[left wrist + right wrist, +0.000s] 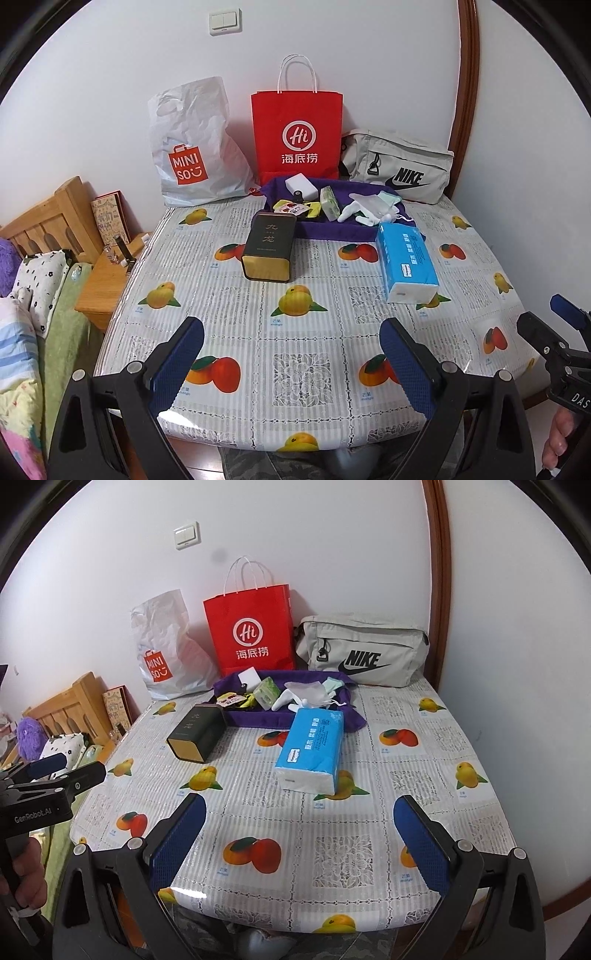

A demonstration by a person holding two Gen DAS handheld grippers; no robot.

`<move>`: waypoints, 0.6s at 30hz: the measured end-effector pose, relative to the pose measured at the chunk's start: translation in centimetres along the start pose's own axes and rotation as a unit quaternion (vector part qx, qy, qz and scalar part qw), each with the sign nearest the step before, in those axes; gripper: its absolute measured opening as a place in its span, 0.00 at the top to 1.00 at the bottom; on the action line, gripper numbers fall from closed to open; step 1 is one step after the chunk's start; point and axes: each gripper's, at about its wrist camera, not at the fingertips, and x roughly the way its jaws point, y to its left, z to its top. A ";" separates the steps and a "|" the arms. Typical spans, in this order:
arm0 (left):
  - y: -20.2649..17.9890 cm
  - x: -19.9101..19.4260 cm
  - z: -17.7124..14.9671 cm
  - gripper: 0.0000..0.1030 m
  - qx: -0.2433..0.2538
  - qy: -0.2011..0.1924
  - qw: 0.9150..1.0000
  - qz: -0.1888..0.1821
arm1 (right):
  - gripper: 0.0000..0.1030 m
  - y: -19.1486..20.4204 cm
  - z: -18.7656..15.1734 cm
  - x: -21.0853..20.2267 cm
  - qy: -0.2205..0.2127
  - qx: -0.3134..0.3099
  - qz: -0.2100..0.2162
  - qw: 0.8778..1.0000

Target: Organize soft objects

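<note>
A blue pack of tissues (406, 264) (312, 747) lies on the table in front of a purple fabric tray (325, 230) (258, 718). The tray holds a white sponge block (303, 186) (248, 677), a green tissue pack (330, 203) (267, 692), white gloves (360, 208) (303, 694), yellow socks and small items. My left gripper (291, 363) is open and empty over the table's near edge. My right gripper (299, 843) is open and empty, well short of the tissues. Each gripper also shows at the edge of the other's view.
A dark tea tin (269, 247) (197, 733) lies left of the tray. Against the wall stand a white Miniso bag (192, 147) (166, 646), a red paper bag (297, 133) (253, 627) and a grey Nike bag (399, 166) (364, 650). A bed and wooden nightstand (107, 280) are left of the table.
</note>
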 end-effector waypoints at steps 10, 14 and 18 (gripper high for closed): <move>0.1 -0.3 -0.2 0.06 -0.002 -0.002 1.000 0.001 | 0.02 -0.4 0.1 -0.2 -0.005 0.010 0.007 1.000; 0.1 -0.3 -0.2 0.06 -0.002 -0.003 1.000 0.000 | 0.02 -0.3 0.0 -0.3 -0.004 0.006 0.004 1.000; 0.1 -0.4 -0.2 0.06 -0.002 -0.003 1.000 0.000 | 0.02 -0.1 0.0 -0.2 -0.002 0.002 0.004 1.000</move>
